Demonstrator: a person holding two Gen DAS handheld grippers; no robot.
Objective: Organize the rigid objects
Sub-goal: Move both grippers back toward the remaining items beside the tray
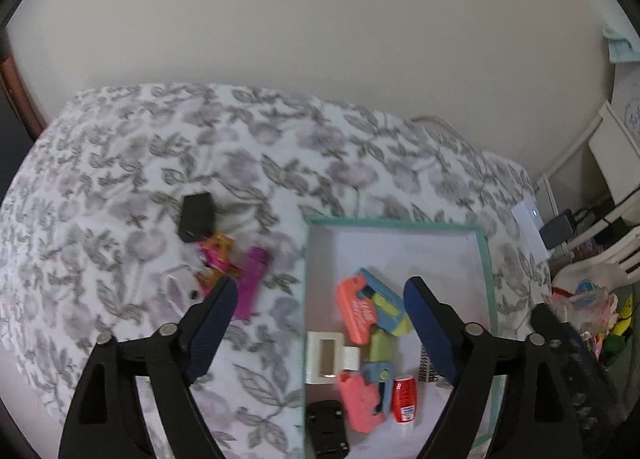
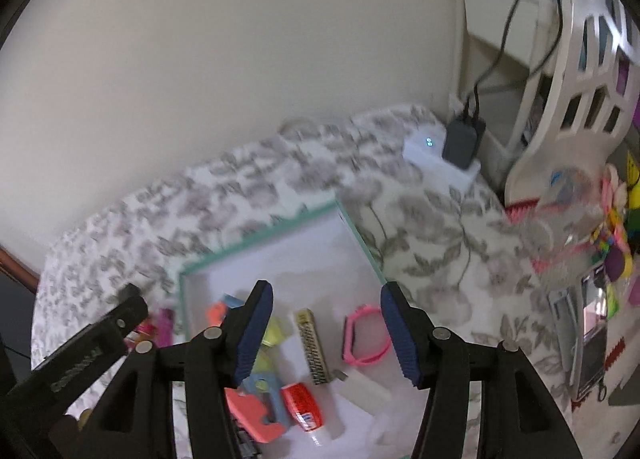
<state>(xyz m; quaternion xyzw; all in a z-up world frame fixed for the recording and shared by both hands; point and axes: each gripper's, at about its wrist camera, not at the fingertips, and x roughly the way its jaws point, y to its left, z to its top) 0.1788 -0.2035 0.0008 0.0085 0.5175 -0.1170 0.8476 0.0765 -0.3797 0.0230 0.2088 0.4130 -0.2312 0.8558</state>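
Note:
A teal-rimmed white box (image 1: 394, 224) (image 2: 264, 248) lies on the floral bedspread. It holds two coral-and-blue toy pieces (image 1: 362, 309) (image 2: 256, 411), a small red can (image 1: 405, 399) (image 2: 302, 407), a white holder (image 1: 325, 355), a black block (image 1: 326, 427), a patterned bar (image 2: 314, 347) and a pink band (image 2: 366, 337). Left of the box lie a black case (image 1: 196, 215), a magenta bar (image 1: 252, 283), an orange-pink toy (image 1: 218, 255) and a white piece (image 1: 180, 289). My left gripper (image 1: 318, 291) is open and empty over the box's left rim. My right gripper (image 2: 326, 297) is open and empty above the box.
A white power strip with a dark adapter (image 2: 460, 143) sits at the bed's far right edge. A white chair (image 2: 580, 79) and colourful clutter (image 2: 612, 227) stand to the right. A plain wall (image 1: 320, 39) runs behind the bed.

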